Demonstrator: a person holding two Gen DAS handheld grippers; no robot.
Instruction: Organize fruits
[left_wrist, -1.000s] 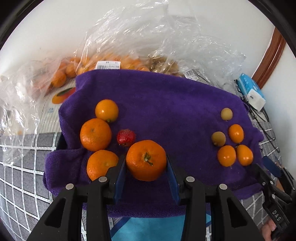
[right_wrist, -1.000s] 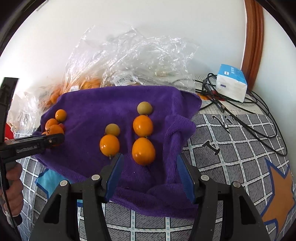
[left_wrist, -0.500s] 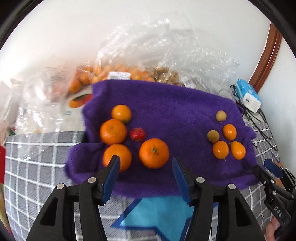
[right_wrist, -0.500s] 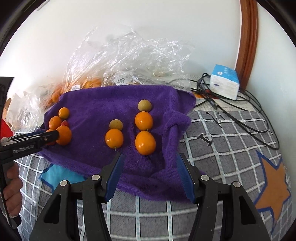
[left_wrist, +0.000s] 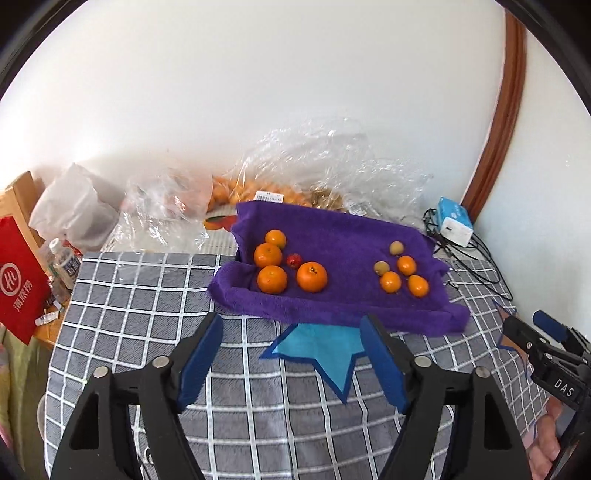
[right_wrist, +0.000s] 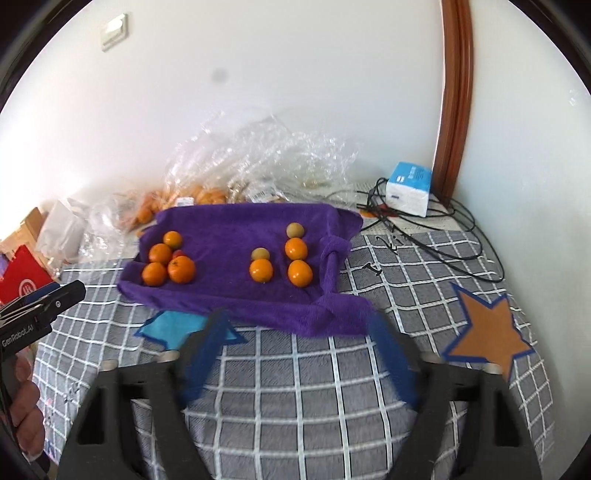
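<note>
Seemingly near done: mandarins (left_wrist: 291, 267) and a red berry (left_wrist: 294, 260) are sitting grouped at 9 o'clock on the purple towel (left_wrist: 340, 236); kumquats and two pale fruits (left_wrist: 400, 271) are clustering at 3 o'clock. Left gripper (left_wrist: 291, 363) and right gripper (right_wrist: 301, 360) are both hanging released, empty, at 6 o'clock off the towel. Bagged fruit (left_wrist: 258, 192) at 12 o'clock is possibly left.

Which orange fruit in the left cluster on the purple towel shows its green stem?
The large round orange at the cluster's front right, beside the small red fruit; its neighbours show none.
</note>
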